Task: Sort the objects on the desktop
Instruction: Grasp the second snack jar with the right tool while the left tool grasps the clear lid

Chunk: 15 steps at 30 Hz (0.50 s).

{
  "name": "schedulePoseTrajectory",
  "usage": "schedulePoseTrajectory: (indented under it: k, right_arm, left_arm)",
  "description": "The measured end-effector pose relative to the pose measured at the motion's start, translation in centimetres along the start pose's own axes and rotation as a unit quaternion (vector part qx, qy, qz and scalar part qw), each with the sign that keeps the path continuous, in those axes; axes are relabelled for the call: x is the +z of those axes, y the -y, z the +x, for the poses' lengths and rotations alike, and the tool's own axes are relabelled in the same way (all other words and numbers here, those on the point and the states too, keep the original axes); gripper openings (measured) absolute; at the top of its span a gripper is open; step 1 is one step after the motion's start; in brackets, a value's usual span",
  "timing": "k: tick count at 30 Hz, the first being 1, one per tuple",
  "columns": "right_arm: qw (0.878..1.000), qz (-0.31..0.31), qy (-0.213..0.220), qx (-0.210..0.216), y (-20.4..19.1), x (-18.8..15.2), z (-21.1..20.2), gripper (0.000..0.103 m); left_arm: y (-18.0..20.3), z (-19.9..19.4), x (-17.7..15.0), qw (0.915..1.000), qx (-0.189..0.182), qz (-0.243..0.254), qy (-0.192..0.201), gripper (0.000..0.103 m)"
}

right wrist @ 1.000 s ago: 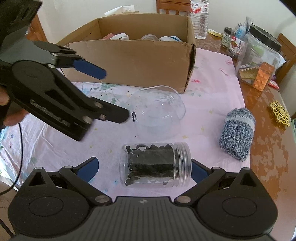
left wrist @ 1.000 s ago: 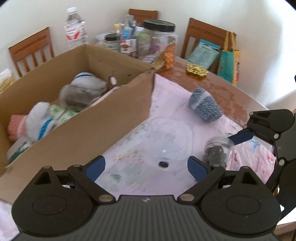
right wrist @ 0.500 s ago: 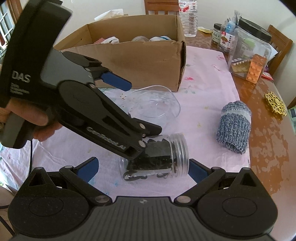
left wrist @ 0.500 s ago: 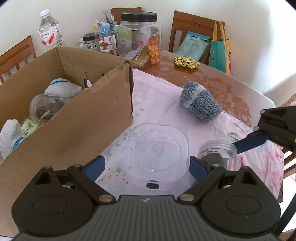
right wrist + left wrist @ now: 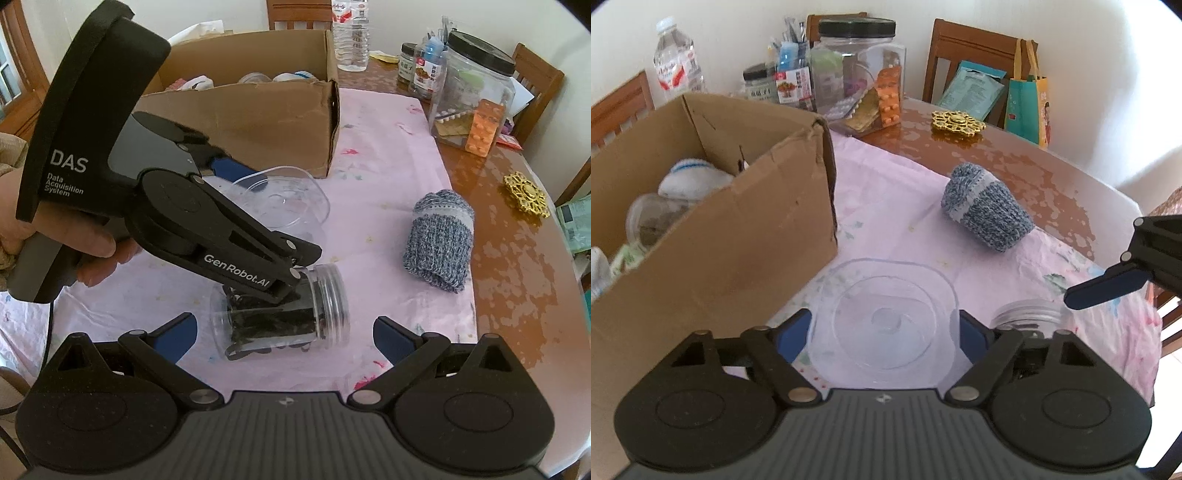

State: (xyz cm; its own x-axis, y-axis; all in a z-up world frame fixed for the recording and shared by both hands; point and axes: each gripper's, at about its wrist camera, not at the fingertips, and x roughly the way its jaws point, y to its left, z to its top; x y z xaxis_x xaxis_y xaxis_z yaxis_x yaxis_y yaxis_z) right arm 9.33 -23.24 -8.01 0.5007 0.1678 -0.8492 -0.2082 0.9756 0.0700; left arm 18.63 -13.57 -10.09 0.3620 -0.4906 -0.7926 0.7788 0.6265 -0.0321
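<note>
A clear plastic container [image 5: 886,321] lies on its side on the pink cloth, base toward the left wrist camera. My left gripper [image 5: 885,328] is shut on it, one blue pad against each side. Just right of it lies a small clear jar [image 5: 280,314] with dark contents and a threaded neck. My right gripper [image 5: 284,334] is open around the jar, both pads apart from it. One right finger [image 5: 1104,286] shows in the left wrist view. A rolled blue-grey sock [image 5: 439,240] lies further right. The cardboard box [image 5: 738,240] holds white socks and a jar.
At the table's far side stand a big clear jar with a black lid [image 5: 860,74], small jars, a water bottle [image 5: 677,62] and a gold coaster [image 5: 958,123]. Wooden chairs and a teal bag [image 5: 1027,107] ring the table. A hand [image 5: 74,236] holds the left gripper.
My left gripper swung away from the box and came down over the clear container, its fingers narrowing onto it. The right gripper stayed open at the small jar.
</note>
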Motion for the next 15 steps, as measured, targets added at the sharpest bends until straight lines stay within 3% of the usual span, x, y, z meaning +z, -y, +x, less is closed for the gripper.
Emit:
schedulePoseTrajectory:
  k: [15]
  right_arm:
    - [0.999, -0.035, -0.001, 0.001, -1.1, 0.7, 0.6, 0.103]
  left_arm:
    - [-1.0, 0.1, 0.0, 0.9996, -0.015, -0.02, -0.01, 0.075]
